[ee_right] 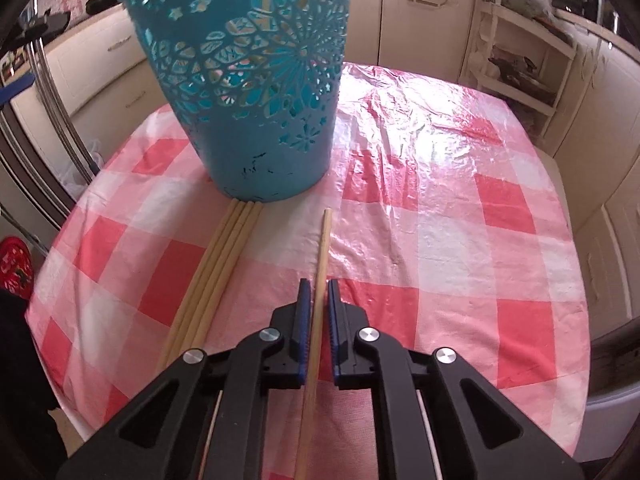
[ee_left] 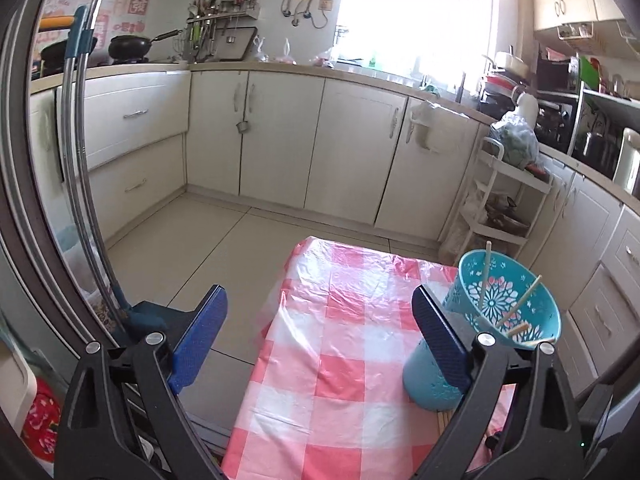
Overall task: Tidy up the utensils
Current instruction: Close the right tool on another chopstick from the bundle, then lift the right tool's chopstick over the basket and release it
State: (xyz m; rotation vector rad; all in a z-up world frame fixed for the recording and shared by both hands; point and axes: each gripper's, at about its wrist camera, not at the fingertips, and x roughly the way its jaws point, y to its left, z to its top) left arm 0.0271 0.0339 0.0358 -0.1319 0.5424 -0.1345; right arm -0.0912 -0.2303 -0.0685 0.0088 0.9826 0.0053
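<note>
Right hand-held gripper (ee_right: 317, 300) is clamped on a single chopstick (ee_right: 322, 248) lying on the tabletop (ee_right: 440, 200) just before the teal holder (ee_right: 248, 80). Left hand-held gripper (ee_left: 320, 320) stands wide, empty. Recommend lifting clear, tipping upright, then releasing over the rim; four chopsticks (ee_right: 216, 264) remain.

Count of utensils on your table

You have one teal holder (ee_right: 256, 80), four chopsticks inside it (ee_left: 520, 304), four lying side by side (ee_right: 216, 264), and one clamped chopstick (ee_right: 320, 264).
</note>
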